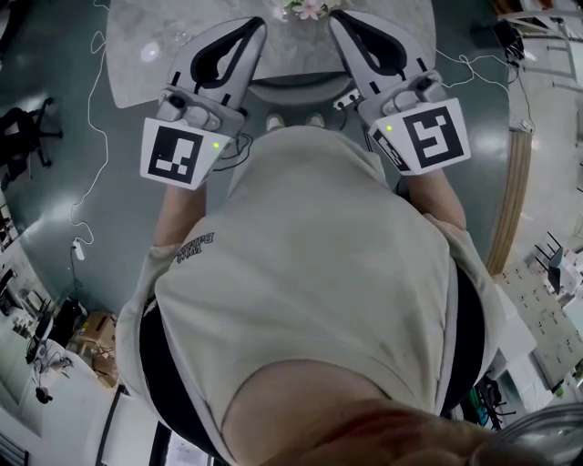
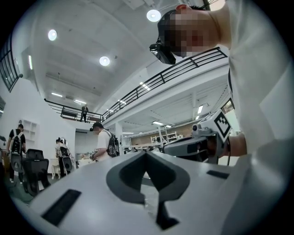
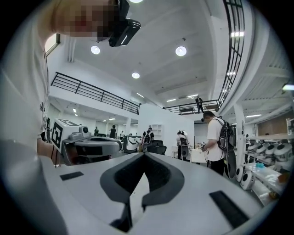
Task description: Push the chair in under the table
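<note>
The person stands at the table (image 1: 137,55), a pale stone-look top with flowers (image 1: 305,9) at its far side. The chair (image 1: 291,91) shows only as a curved grey back right at the table's near edge, between the two grippers and just beyond the person's shoes (image 1: 273,121). Its seat is out of sight.

Both grippers are held up level in front of the chest, pointing across the table. The left gripper (image 1: 255,27) has its jaws closed tip to tip with nothing between them; in its own view the tips (image 2: 147,152) meet in a point over the dark hollow behind them. The right gripper (image 1: 339,20) is the same, jaws together and empty, its tips (image 3: 144,153) meeting against the open hall. Neither one touches the chair. Each shows in the other's view, held just beside it at about the same height, with its marker cube toward the person.

A thin white cable (image 1: 91,118) trails over the dark floor left of the table. Across the hall a person with a backpack (image 3: 218,137) stands at a white table, others stand further back, and a railed gallery (image 2: 73,110) runs along the upper wall.
</note>
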### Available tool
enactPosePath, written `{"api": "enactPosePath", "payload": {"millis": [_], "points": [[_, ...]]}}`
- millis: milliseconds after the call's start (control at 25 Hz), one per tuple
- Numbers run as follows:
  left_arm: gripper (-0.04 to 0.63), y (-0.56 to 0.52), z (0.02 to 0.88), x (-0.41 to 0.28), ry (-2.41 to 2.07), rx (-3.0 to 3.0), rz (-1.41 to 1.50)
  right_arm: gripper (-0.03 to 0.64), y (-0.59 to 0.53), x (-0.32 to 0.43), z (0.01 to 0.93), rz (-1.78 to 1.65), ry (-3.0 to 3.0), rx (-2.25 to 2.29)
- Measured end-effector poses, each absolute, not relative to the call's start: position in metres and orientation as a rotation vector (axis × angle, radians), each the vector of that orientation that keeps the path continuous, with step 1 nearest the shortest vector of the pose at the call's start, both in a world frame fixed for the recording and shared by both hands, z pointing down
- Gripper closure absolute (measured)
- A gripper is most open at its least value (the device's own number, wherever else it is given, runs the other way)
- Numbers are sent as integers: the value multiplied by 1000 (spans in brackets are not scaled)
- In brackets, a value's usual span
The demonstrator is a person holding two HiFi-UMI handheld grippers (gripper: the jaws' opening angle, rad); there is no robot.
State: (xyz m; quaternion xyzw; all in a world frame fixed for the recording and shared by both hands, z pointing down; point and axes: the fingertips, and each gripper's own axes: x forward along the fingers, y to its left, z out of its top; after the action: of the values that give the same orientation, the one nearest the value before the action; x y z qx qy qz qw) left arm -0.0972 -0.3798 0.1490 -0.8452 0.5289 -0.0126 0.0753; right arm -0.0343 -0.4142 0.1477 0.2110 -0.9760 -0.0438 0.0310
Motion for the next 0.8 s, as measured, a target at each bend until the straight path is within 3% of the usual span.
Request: {"api": "enactPosePath", "payload": {"millis": [800], "points": [[586, -382, 156, -121, 1643, -2592, 67, 607, -415, -53, 147, -185, -2979, 606]]}}
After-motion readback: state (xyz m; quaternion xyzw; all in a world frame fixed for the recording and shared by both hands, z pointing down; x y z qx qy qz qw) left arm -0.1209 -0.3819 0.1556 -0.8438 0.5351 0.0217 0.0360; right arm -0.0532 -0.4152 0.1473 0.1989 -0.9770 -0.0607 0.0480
